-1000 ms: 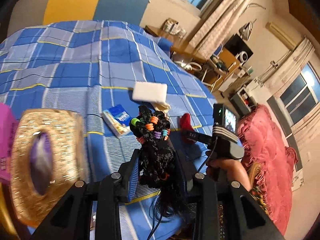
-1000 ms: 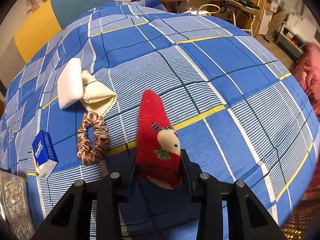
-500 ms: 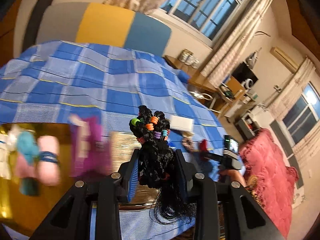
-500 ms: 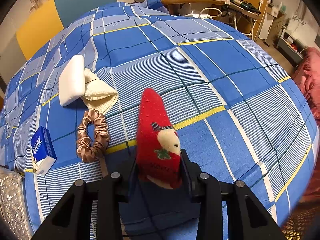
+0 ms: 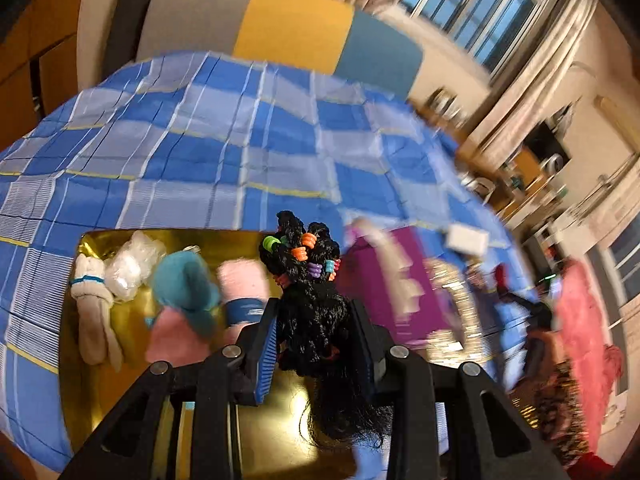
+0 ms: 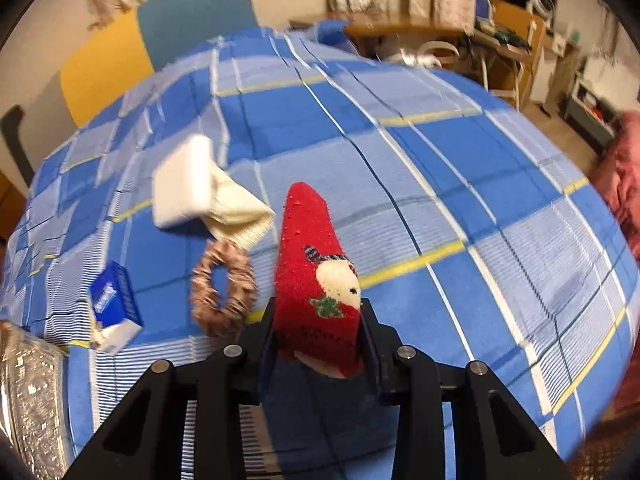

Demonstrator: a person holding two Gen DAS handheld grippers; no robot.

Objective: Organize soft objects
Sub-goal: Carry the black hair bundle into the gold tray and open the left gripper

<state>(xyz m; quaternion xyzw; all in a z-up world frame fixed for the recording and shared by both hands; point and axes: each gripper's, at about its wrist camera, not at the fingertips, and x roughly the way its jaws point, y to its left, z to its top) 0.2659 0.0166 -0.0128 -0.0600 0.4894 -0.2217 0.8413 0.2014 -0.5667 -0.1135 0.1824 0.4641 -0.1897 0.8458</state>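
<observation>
My left gripper (image 5: 314, 330) is shut on a black curly hair bundle with coloured beads (image 5: 310, 280) and holds it above a gold tray (image 5: 280, 436). In the tray lie a white sock (image 5: 90, 320), a teal soft piece (image 5: 184, 284) and pink socks (image 5: 244, 284). My right gripper (image 6: 318, 338) is shut on a red sock with a snowman (image 6: 316, 276), held above the blue checked bedspread (image 6: 460, 184). A brown scrunchie (image 6: 222, 290), a cream cloth (image 6: 236, 208) and a white pad (image 6: 182, 182) lie on the bed to its left.
A purple box (image 5: 390, 280) and a glittery gold box (image 5: 452, 304) stand right of the tray. A blue tissue pack (image 6: 114, 304) lies on the bed at left, and the glittery box's edge (image 6: 28, 396) shows at lower left. A desk and chairs (image 6: 480, 40) stand beyond the bed.
My left gripper has swung left with the hair bundle, from over the bed to over the gold tray. My right gripper has lifted the red sock slightly and moved left.
</observation>
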